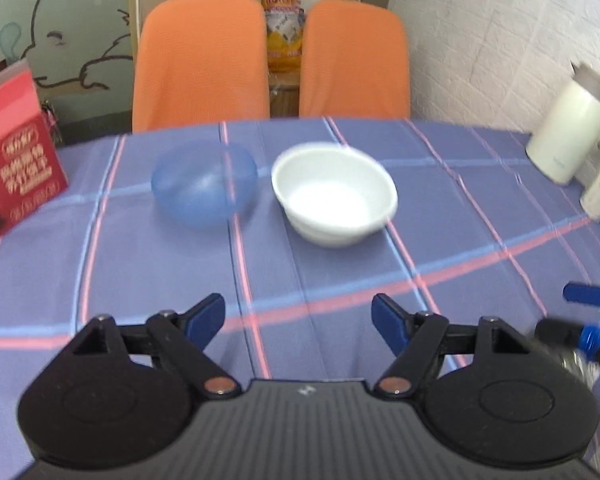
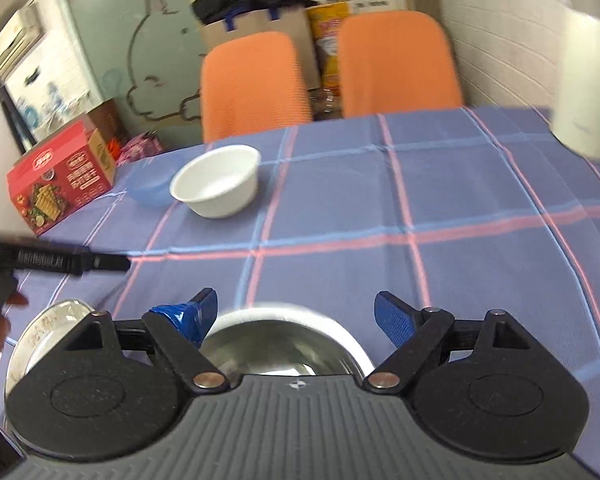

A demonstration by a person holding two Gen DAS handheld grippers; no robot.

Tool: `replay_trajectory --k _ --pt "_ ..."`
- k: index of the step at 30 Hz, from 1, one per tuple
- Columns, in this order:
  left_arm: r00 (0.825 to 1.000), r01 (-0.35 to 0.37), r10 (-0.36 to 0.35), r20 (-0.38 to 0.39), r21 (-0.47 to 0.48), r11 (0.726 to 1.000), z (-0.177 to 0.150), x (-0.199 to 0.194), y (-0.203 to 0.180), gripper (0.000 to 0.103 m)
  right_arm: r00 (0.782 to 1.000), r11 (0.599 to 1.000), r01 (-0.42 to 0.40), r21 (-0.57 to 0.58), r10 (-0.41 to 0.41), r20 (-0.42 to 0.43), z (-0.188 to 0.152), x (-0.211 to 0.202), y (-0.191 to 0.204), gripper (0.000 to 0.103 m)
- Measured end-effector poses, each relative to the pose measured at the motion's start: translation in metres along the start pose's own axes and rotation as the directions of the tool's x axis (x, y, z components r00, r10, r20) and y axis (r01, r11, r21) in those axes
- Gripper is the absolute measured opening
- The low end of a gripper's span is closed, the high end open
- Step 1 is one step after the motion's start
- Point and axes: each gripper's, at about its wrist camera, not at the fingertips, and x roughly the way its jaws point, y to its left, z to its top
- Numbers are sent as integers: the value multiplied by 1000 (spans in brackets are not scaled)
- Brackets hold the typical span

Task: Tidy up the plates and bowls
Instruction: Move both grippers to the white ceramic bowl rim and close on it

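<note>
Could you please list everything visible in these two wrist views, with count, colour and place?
White bowl: one, white, mid-table, right of the blue bowl.
Blue bowl: one, translucent blue, mid-table.
Steel bowl: one, silver, near edge, below the right gripper.
Glass bowl: one, clear, near edge, left of the steel bowl.
Tablecloth: one, purple with pink and blue lines.
Food box: one, red, table's left side.
Kettle: one, white, table's right side by the wall.
Chairs: two, orange, behind the table.
Left gripper: black with blue pads, open, empty.
Right gripper: black with blue pads, open, empty.
</note>
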Motion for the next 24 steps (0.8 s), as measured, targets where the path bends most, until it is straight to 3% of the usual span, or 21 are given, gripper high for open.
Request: replay_trajectory --k 4,10,12,17,24 --pt "1000 10 -10 12 47 999 60 27 3 75 1000 996 -8 -92 5 -25 36 31 19 73" --pt "992 111 -105 -74 96 989 114 88 1 75 994 985 -38 -168 20 -106 68 84 33 73" --pt "983 157 -147 -111 85 984 120 106 4 75 991 981 -32 -194 5 -135 70 99 34 73" --pt "976 176 -164 -145 78 981 124 139 13 75 983 975 -62 -214 23 -184 67 125 34 73" --pt "973 157 -138 -186 94 983 114 164 8 72 977 969 -89 -231 40 -209 69 149 44 73"
